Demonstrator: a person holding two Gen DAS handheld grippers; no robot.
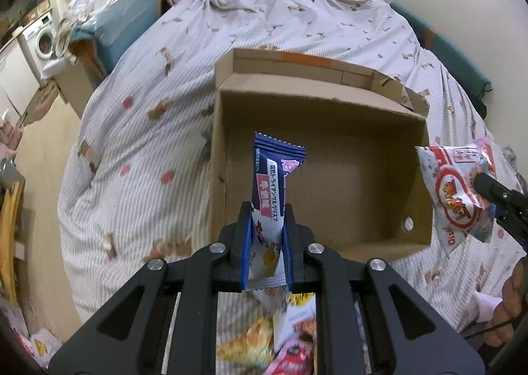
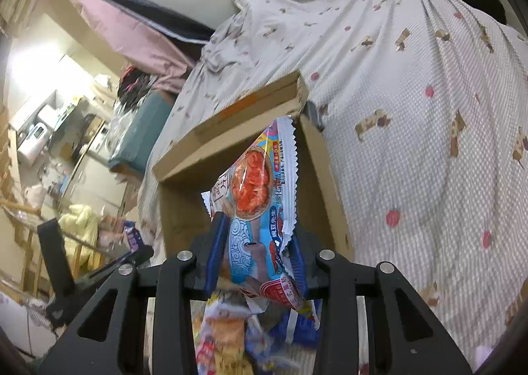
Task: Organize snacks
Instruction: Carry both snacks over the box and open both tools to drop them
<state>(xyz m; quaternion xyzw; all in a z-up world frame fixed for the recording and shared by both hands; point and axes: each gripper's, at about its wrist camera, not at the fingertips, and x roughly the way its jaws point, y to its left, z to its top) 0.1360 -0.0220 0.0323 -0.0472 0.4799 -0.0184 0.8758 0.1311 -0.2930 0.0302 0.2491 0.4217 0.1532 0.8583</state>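
My left gripper [image 1: 266, 220] is shut on a long blue and white snack packet [image 1: 272, 177] and holds it upright over the near edge of an open cardboard box [image 1: 330, 131] on the bed. My right gripper [image 2: 255, 233] is shut on a light blue snack bag with a red food picture [image 2: 260, 203], held just before the same box [image 2: 184, 210]. That bag and the right gripper's fingers also show at the right edge of the left wrist view [image 1: 458, 190]. The box's inside looks bare.
Several loose snack packets [image 1: 264, 338] lie on the bed below the grippers, also in the right wrist view [image 2: 237, 335]. The patterned bedspread [image 1: 142, 131] surrounds the box. A washing machine [image 1: 41, 40] and clutter stand to the left of the bed.
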